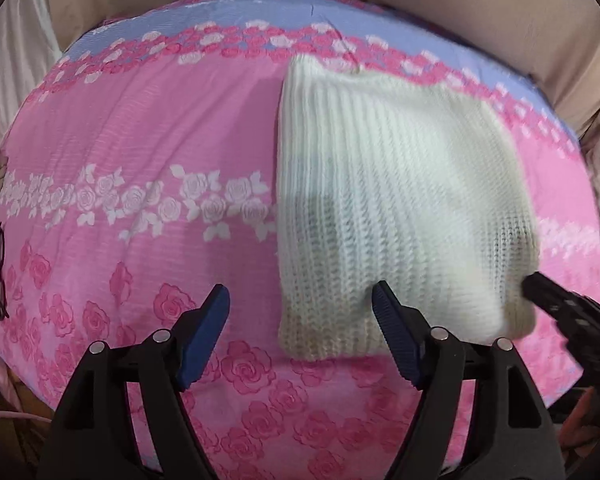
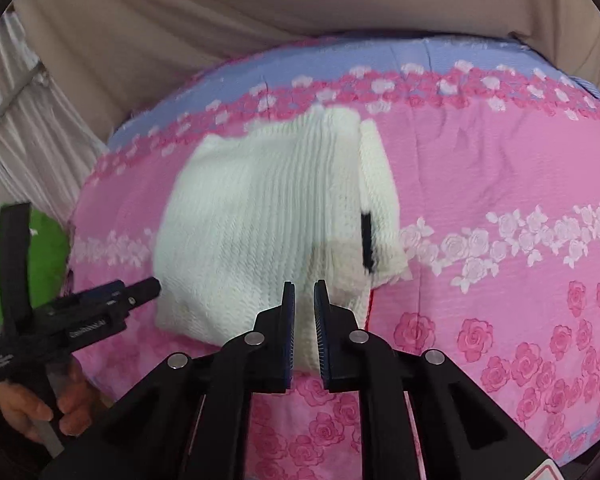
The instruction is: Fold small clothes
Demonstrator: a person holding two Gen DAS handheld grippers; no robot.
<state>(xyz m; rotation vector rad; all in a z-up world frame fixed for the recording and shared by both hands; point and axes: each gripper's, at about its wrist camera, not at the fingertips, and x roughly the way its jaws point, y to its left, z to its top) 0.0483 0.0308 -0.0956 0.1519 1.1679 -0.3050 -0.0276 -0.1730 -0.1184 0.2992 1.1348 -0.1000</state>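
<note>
Two hand-held grippers hang over a white ribbed knit garment (image 1: pixel 400 200) spread on a pink rose-print bedcover (image 1: pixel 140 140). In the left wrist view, the left gripper (image 1: pixel 300 320) stands with its blue-padded jaws wide apart and nothing pinched between them; one pad is over the garment's near hem, the other over bare pink cloth beside its left edge. In the right wrist view, the right gripper (image 2: pixel 304 320) has its jaws drawn nearly together, only a narrow slit between the pads, above the garment's near edge; whether any knit is caught in that slit cannot be told. The garment lies flat and folded into a rough rectangle, with a narrower flap and a short black strip (image 2: pixel 366 240) along its right side. A lavender band with rose trim (image 2: pixel 340 64) borders the bedcover's far edge, and beige fabric (image 2: pixel 220 12) rises behind it. At the lower left of the right wrist view, a person's hand (image 2: pixel 28 408) grips the handle of the left gripper. Something green (image 2: pixel 4 264) shows at the left margin.
</note>
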